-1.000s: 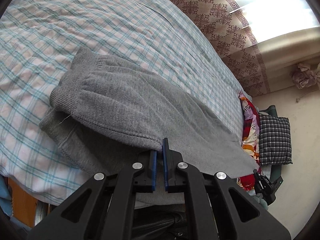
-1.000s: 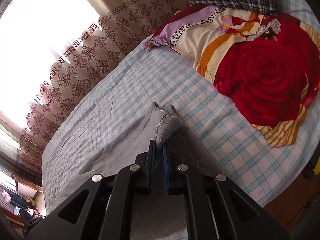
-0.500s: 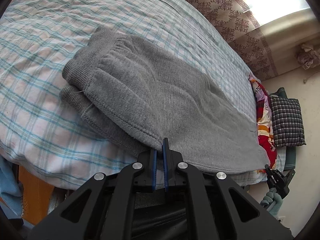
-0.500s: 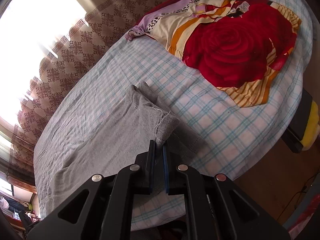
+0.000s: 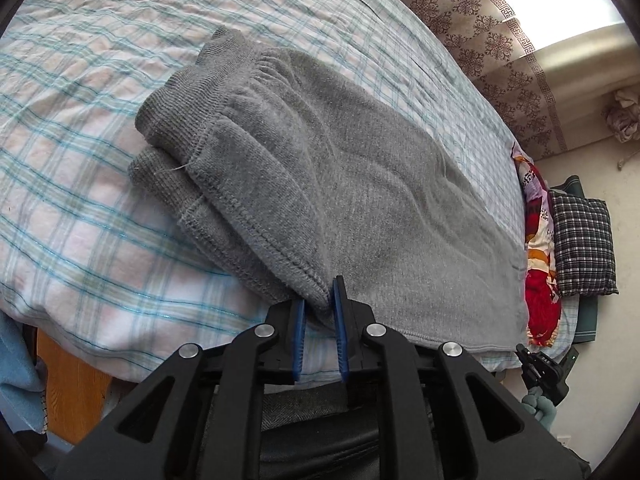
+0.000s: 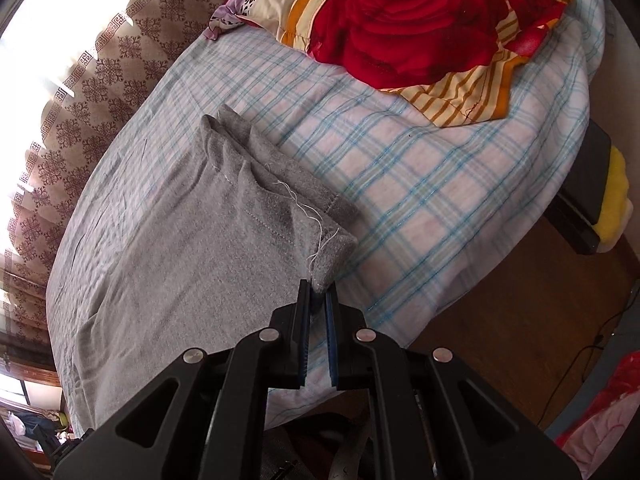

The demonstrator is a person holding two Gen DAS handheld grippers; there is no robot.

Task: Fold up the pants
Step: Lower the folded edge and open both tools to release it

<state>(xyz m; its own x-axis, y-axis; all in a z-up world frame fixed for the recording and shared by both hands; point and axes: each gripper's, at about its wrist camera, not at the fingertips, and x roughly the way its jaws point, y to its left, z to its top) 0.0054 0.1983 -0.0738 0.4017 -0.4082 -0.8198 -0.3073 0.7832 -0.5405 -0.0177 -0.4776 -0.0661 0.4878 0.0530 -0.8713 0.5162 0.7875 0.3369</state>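
Observation:
Grey knit pants (image 5: pixel 340 168) lie doubled over on the plaid bedsheet (image 5: pixel 100 80), with the ribbed waistband at the left end. My left gripper (image 5: pixel 319 294) is at the near waistband corner. Its jaws are opening, and the hem corner sits loosely between the blue pads (image 5: pixel 299 332). In the right wrist view the leg ends of the pants (image 6: pixel 180 240) rest on the sheet (image 6: pixel 420 184). There my right gripper (image 6: pixel 318 292) is shut on the near cuff corner, from which a white thread hangs.
A red rose quilt (image 6: pixel 420 20) covers the head of the bed, beside a checked pillow (image 5: pixel 582 244). Patterned curtains (image 6: pixel 100 72) hang along the far side. The bed edge drops to a wooden floor (image 6: pixel 520 300) near both grippers.
Both grippers have come down toward the near bed edge, laying the pants flat on the sheet. The left jaws have parted a little around the waistband corner.

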